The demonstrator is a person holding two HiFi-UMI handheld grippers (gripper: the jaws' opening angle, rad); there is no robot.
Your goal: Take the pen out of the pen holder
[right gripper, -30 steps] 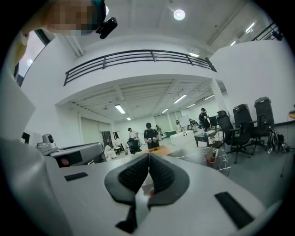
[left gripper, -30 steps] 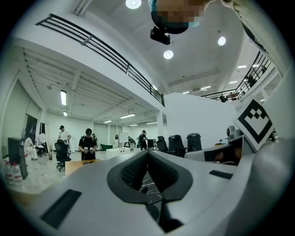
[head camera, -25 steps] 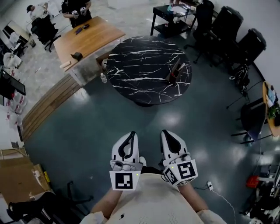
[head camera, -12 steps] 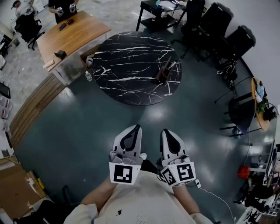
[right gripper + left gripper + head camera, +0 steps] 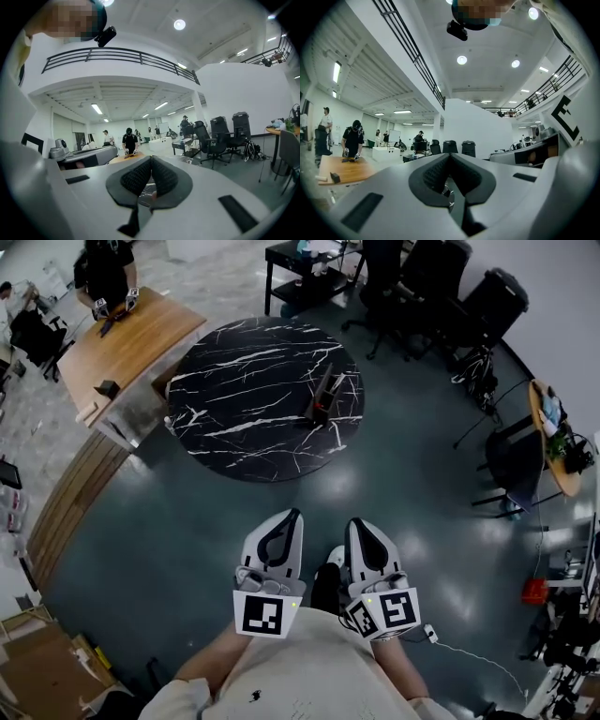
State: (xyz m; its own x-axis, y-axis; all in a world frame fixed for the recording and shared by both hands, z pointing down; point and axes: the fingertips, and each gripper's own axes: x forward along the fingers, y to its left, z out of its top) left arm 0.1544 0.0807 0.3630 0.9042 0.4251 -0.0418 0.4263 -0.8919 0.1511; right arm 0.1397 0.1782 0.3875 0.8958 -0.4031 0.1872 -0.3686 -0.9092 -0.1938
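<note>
A dark pen holder (image 5: 322, 397) stands on the right part of the round black marble table (image 5: 234, 418), far ahead of me; pens in it are too small to make out. My left gripper (image 5: 280, 526) and right gripper (image 5: 363, 532) are held side by side close to my body, well short of the table. Both are shut with nothing between the jaws. In the left gripper view the left gripper (image 5: 450, 161) has its tips touching. The right gripper view shows the right gripper (image 5: 151, 165) with its tips pressed together too.
A wooden desk (image 5: 122, 348) stands left of the round table, with a person (image 5: 108, 273) behind it. Black office chairs (image 5: 478, 310) and a dark side table (image 5: 305, 268) sit at the back right. Dark green floor (image 5: 187, 521) lies between me and the table.
The round table and pen holder have shifted left and slightly down in the head view as I turned and stepped. Both grippers stay shut in the same spot near my body.
</note>
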